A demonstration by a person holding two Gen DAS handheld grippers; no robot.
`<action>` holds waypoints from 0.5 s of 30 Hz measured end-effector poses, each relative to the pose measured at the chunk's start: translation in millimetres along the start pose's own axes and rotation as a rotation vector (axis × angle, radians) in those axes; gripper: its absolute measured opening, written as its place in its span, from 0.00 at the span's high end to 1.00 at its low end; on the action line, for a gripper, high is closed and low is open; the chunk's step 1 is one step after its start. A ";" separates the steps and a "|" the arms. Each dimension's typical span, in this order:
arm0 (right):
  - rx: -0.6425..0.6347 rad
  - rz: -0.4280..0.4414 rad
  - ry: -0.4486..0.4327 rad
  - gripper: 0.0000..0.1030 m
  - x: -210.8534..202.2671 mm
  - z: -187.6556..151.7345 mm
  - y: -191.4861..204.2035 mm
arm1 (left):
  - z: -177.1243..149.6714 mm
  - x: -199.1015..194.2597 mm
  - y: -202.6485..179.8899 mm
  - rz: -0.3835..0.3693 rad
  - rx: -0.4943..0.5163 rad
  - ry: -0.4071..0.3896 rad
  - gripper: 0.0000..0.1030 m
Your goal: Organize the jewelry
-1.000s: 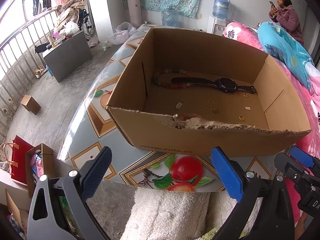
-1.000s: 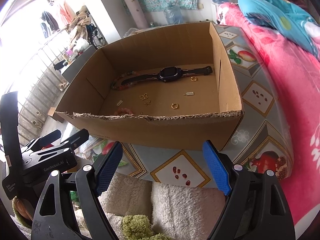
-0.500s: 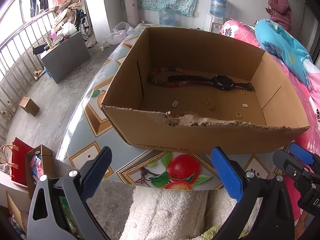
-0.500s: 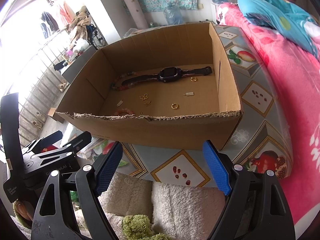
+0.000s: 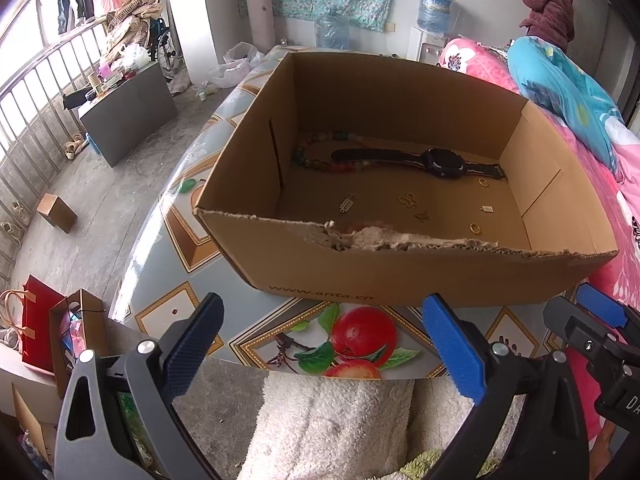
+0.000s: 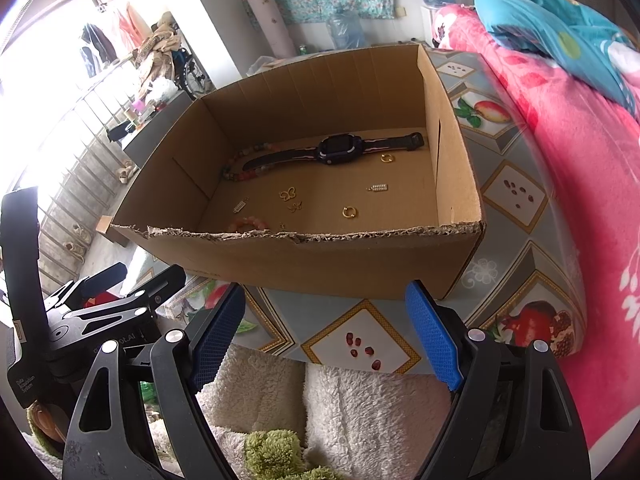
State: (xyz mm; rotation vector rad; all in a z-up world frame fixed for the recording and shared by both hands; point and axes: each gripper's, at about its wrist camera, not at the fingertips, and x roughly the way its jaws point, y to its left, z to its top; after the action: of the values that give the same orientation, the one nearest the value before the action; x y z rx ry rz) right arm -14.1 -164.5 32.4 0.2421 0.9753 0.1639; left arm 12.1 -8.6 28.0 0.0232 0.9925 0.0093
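Note:
An open cardboard box [image 5: 360,272] [image 6: 320,264] with a torn front rim stands on the fruit-print table. On its floor lie a black watch [image 5: 440,162] [image 6: 338,148], a coloured bead bracelet [image 5: 316,156] [image 6: 240,172], gold rings [image 5: 475,229] [image 6: 349,212], butterfly charms [image 5: 408,200] [image 6: 287,194] and a small clip [image 5: 347,203] [image 6: 240,206]. A pink bead bracelet [image 6: 248,223] peeks over the front wall. My left gripper [image 5: 322,312] and right gripper [image 6: 325,296] hover side by side before the box, both open with nothing between the blue pads.
The table cover [image 5: 360,340] curves away at its left edge. A pink blanket [image 6: 580,160] and blue bedding [image 5: 560,92] lie right of the box. White fluffy fabric [image 5: 332,420] sits below the grippers. A grey cabinet [image 5: 128,108] and a person [image 5: 548,8] are far back.
Both grippers keep almost still in front of the box. The person at the back right has turned away and shifted toward the corner.

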 end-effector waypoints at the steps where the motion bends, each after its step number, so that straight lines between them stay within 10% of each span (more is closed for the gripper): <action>1: 0.000 0.000 0.000 0.24 -0.2 0.0 0.2 | 0.0 0.2 -0.3 -0.001 0.001 0.001 0.05; 15: 0.000 0.001 0.000 0.24 0.4 0.1 -0.6 | 2.5 3.3 -0.4 -0.008 0.013 0.012 0.05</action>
State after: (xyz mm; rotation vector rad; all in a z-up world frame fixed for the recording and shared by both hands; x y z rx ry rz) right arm -13.8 -165.0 32.0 0.2425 0.9751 0.1648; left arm 16.0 -9.0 26.6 0.0313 1.0049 -0.0049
